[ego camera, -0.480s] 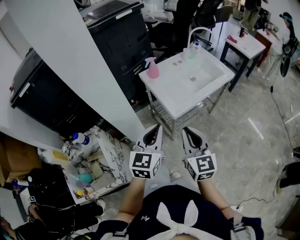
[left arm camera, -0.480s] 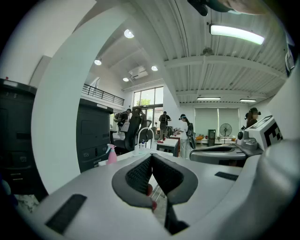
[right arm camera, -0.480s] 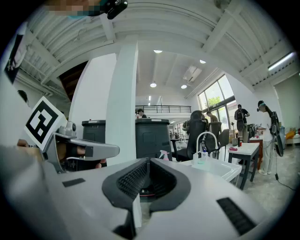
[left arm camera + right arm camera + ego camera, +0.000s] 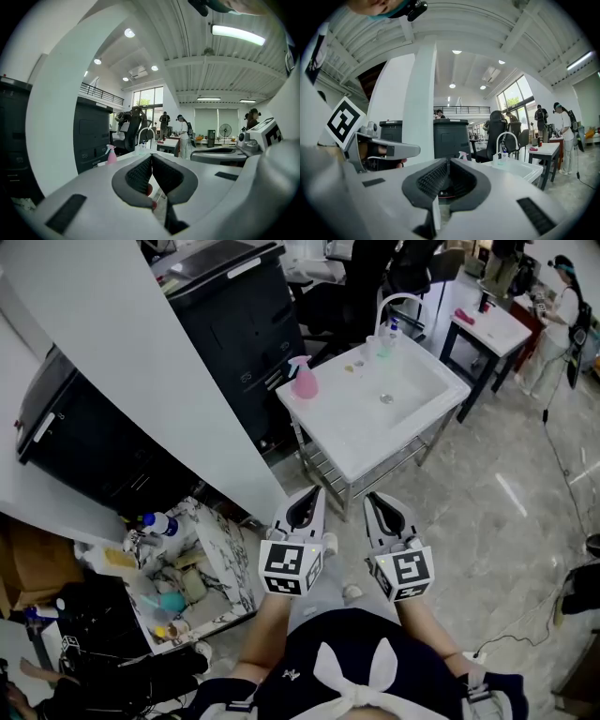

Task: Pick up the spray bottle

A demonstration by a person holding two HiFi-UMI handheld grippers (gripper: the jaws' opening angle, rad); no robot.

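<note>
**Spray bottle untouched on sink stand, both grippers shut and well short**

Pink spray bottle [image 4: 304, 379] upright on the white sink stand [image 4: 328, 432], at the top's left corner in the head view, just beside a tall black cabinet [image 4: 234, 310]. Seen again small and far off in the left gripper view [image 4: 111, 154], left of the jaw line, and in the right gripper view [image 4: 463, 156], just right of the jaw tips. Nothing touching it.

Further along the same top: a curved white faucet [image 4: 398, 304] at the far end, with a small clear bottle [image 4: 388, 334] at its foot, well apart from the pink one.

Left gripper [image 4: 302, 510] held low and near the body, in front of the stand, well apart from the bottle; pads pressed together at the tips, nothing between them. Right gripper [image 4: 384, 512] just beside it, level with it, likewise closed on nothing, ribbed pads meeting at the front. Marker cubes of both facing up toward the head camera.

Down on the pale floor [image 4: 506, 512], left of the grippers, a marbled box [image 4: 220, 549] crowded with small bottles and odds, too cluttered to sort out.
</note>
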